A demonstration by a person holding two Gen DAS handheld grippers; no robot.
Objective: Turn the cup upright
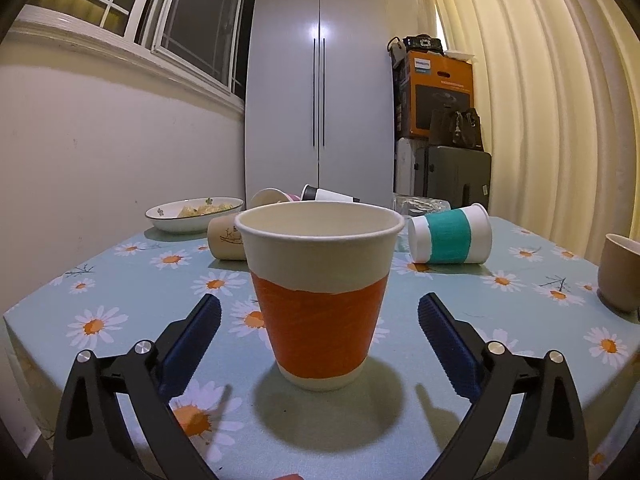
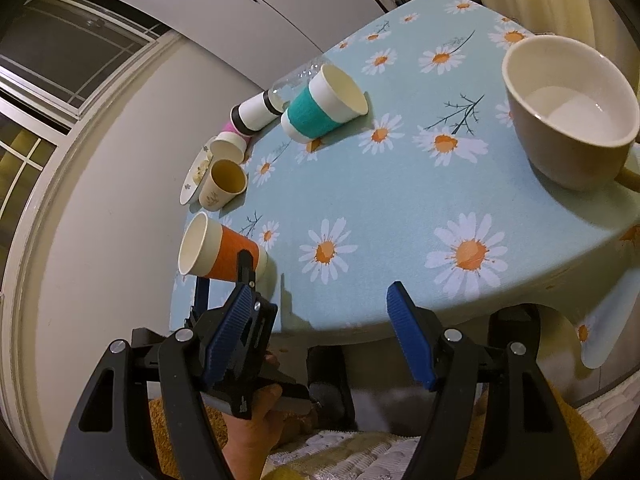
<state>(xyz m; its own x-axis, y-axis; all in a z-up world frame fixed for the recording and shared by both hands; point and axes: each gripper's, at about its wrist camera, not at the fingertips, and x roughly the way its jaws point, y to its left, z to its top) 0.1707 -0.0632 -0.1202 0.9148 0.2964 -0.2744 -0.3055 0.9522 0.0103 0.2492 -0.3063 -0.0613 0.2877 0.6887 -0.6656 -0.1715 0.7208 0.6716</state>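
Left claw (image 1: 319, 312) spread wide, blue pads either side of the orange-banded cup (image 1: 320, 292) but clear of its wall, gripping nothing. Cup standing upright on the daisy-print surface (image 1: 120, 280), mouth up, base flat, near the front-left edge. Looks like the flip on this one is finished, with only the retreat of the claw remaining.

Right claw (image 2: 320, 320) also wide open and empty, held off the near edge of the surface, well apart from every cup.

Counted left to right in the left wrist view: one shallow bowl of food (image 1: 194, 212); one beige printed cup (image 1: 226, 240) on its side; one pale cup (image 1: 270, 198) behind it, on its side; one white cup with dark bands (image 1: 330, 194), on its side; the one orange-banded cup upright in front; one clear plastic item (image 1: 422, 202), too unclear to name; one teal-banded cup (image 1: 450, 240) on its side; one tan mug (image 1: 620, 272) upright at the far right. A pink thing beside the pale cup, too hidden to identify.

So: two upright, four paper cups lying down. If the task extends to those, four left to right.
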